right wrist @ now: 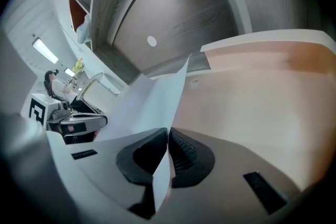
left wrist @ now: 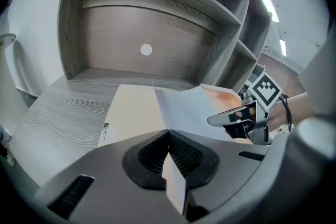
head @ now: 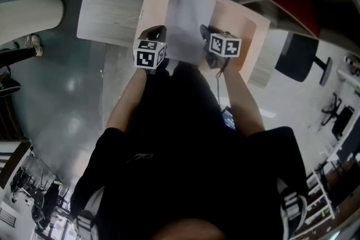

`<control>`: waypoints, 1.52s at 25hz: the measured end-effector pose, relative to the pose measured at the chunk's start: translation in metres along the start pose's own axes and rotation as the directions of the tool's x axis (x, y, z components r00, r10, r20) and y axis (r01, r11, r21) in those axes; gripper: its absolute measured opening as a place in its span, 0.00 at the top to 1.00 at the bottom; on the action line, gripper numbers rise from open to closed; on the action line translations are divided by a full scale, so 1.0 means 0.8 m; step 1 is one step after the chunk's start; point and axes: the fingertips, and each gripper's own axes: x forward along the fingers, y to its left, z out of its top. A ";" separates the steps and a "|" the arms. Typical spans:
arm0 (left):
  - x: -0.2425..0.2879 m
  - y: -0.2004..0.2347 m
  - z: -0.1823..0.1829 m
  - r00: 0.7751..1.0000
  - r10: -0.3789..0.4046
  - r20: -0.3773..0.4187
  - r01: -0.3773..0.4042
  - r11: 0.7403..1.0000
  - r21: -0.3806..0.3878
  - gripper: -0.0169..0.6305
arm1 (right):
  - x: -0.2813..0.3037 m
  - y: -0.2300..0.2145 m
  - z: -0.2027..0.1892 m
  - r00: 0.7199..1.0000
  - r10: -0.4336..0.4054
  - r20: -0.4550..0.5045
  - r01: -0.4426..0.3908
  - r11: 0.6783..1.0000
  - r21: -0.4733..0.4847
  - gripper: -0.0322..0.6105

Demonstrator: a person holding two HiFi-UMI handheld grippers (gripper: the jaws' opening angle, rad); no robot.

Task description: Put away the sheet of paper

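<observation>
step looks like laying the sheet into the open folder. to do it well: lower both ends level and together so the paper doesn't buckle, square it to the crease, and release only once it lies flat on the leaf.

left gripper (left wrist: 168, 136): jaws pressed together on the near edge of the sheet of paper (left wrist: 184, 107), a thin strip of it showing between the pads. right gripper (right wrist: 168, 136): same, jaws closed onto the sheet's near edge, with the paper running up and away from them. in the head view the left gripper (head: 154, 34) and right gripper (head: 210, 37) sit at the two near corners of the sheet (head: 188, 19), well apart.

the sheet is white and slightly bowed, held over the middle of the folder (head: 151, 8). it looks lifted at the near end; i can't tell if the far end touches.

the folder is pale pink, lying open on the grey wood desk (head: 107, 14). a shelf unit (left wrist: 142, 23) stands behind it, with its lower bay open.
</observation>
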 end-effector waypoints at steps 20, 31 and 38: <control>0.003 -0.013 0.008 0.999 -0.039 -0.008 0.039 0.999 -0.011 0.90 | -0.009 -0.020 0.000 1.000 0.018 -0.019 -0.016 0.992 0.123 0.92; 0.002 -0.012 0.006 0.999 -0.048 -0.019 0.047 0.999 -0.013 0.90 | -0.005 -0.024 -0.002 0.999 0.000 -0.049 0.006 0.992 0.124 0.92; 0.008 -0.016 0.006 0.998 -0.065 -0.027 0.065 0.998 -0.014 0.90 | -0.011 -0.029 -0.005 0.998 -0.026 -0.055 0.033 0.991 0.129 0.92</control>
